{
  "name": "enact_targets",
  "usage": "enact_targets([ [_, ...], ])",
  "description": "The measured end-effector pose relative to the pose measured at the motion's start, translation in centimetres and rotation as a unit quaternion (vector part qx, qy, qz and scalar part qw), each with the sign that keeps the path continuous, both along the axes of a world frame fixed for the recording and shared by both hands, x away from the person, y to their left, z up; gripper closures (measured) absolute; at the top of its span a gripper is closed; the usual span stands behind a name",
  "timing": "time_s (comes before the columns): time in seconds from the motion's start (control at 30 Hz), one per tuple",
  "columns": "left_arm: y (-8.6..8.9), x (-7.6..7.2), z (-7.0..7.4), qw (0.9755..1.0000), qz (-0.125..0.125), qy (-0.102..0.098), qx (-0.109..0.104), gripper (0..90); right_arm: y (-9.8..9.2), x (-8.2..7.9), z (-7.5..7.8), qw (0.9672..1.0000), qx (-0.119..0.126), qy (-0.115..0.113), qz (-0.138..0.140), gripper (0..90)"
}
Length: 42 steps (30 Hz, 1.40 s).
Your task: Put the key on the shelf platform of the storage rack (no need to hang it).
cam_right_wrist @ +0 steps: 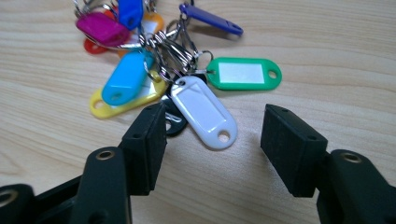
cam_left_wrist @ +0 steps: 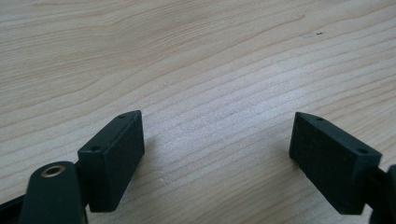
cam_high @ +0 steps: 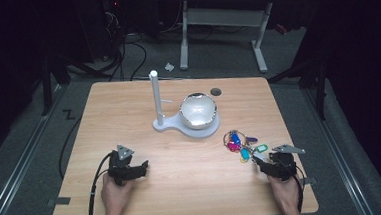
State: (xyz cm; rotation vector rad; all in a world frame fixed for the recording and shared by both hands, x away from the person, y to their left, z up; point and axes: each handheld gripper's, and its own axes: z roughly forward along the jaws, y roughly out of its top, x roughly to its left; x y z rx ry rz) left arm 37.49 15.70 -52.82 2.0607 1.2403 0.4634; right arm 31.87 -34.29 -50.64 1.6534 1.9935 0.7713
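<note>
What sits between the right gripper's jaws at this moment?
In the right gripper view, the white key tag of the key tag bunch lies between the open jaws of the right gripper, untouched by either.

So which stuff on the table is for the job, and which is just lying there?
For the job:
right gripper, jaws open around the tags
bunch of key tags

Just lying about:
white stand with post
silver bowl
left gripper, open over bare table
</note>
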Motion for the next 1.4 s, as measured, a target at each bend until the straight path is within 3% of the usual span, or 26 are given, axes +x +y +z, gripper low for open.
enact_targets([
  [0.07, 0.0, 0.0, 0.0, 1.0, 0.0, 0.0, 0.0, 18.5, 0.0, -0.1, 0.4, 1.0, 0.007, -0.002, 0.003, 41.9],
  [0.47, 0.0, 0.0, 0.0, 1.0, 0.001, 0.0, 0.0, 18.5, 0.9, -0.2, 2.6, 0.9991, -0.007, -0.032, 0.027, 46.2],
  [0.93, 0.0, 0.0, 0.0, 1.0, 0.001, 0.0, 0.0, 18.5, 1.9, 2.9, 4.0, 0.9982, -0.014, -0.002, 0.058, 44.0],
  [1.1, 0.0, 0.0, 0.0, 1.0, 0.001, 0.0, 0.0, 18.5, 2.4, 4.5, 3.6, 0.9979, -0.009, 0.01, 0.063, 43.4],
  [1.4, 0.0, 0.0, 0.0, 1.0, 0.001, 0.0, 0.0, 18.5, 2.9, 5.6, 2.4, 0.9966, -0.018, 0.031, 0.073, 42.3],
])
